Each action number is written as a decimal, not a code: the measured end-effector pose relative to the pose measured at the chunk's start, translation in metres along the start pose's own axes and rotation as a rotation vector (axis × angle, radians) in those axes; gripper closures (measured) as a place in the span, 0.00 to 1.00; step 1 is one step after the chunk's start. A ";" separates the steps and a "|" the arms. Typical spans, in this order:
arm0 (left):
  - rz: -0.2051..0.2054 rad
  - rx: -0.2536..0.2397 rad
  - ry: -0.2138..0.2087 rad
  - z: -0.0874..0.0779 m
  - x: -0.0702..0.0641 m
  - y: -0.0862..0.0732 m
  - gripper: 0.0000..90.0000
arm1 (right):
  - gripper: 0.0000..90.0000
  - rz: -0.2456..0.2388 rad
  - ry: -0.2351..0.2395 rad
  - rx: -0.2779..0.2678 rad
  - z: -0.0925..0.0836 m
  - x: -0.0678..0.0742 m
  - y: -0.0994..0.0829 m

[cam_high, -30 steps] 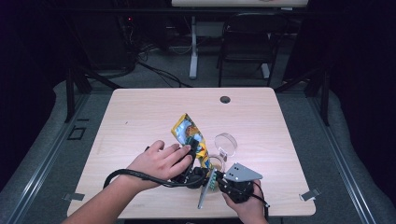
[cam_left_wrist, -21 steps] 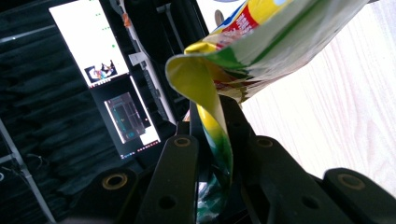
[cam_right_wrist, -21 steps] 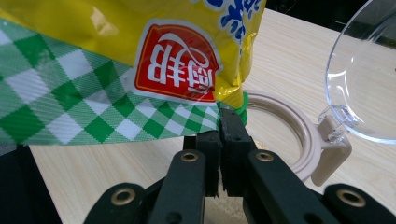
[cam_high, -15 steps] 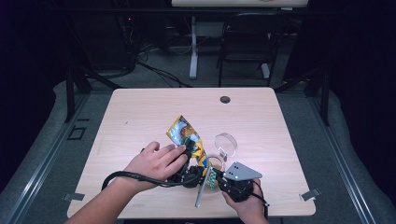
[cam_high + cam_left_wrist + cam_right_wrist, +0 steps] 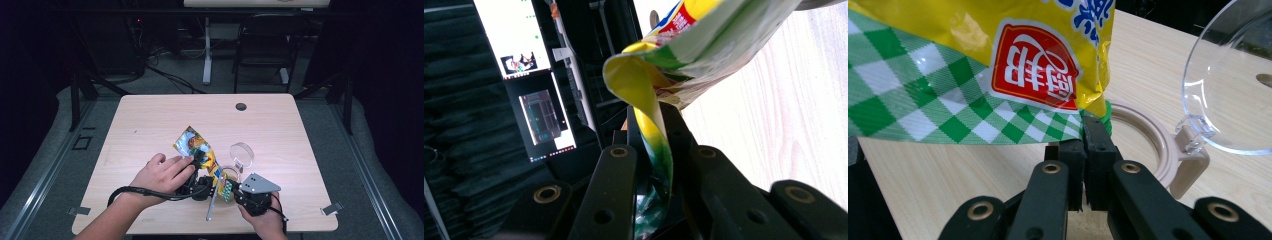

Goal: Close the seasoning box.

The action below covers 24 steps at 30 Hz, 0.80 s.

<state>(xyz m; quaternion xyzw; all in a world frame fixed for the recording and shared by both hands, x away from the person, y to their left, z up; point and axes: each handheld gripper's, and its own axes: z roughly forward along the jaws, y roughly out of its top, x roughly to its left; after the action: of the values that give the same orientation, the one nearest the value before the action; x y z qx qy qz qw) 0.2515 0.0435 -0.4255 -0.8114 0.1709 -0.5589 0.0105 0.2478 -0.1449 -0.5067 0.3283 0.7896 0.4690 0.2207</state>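
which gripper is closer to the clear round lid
Right. The right gripper sits just below and left of the clear round lid, pinching the snack bag at its lower corner. The left gripper grips the bag further left, with the bag between it and the lid.

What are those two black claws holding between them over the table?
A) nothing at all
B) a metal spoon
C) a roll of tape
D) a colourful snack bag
D: the left gripper is clamped on one edge of the yellow and green snack bag, and the right gripper pinches its checked bottom edge, just beside the clear-lidded container.
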 end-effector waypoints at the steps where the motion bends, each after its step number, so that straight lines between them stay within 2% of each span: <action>1: -0.011 -0.002 0.000 0.000 -0.001 0.000 0.96 | 0.98 0.001 -0.003 -0.003 0.000 0.000 0.000; 3: -0.025 -0.004 -0.003 0.000 -0.002 -0.001 0.96 | 0.98 0.002 -0.003 -0.004 0.000 -0.001 0.000; 6: -0.020 0.003 -0.008 0.000 -0.002 -0.003 0.96 | 0.98 0.001 -0.003 -0.005 0.001 -0.001 0.001; 16: -0.073 0.000 -0.019 -0.001 -0.007 -0.008 0.96 | 0.99 -0.008 0.000 -0.006 0.002 0.000 0.002; 24: -0.092 0.005 -0.033 -0.001 -0.010 -0.013 0.96 | 0.99 -0.004 0.003 -0.014 0.003 -0.001 0.004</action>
<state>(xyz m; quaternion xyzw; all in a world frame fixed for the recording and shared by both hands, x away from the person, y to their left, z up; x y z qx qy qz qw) 0.2510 0.0583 -0.4319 -0.8273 0.1319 -0.5460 -0.0102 0.2519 -0.1422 -0.5049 0.3246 0.7872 0.4747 0.2229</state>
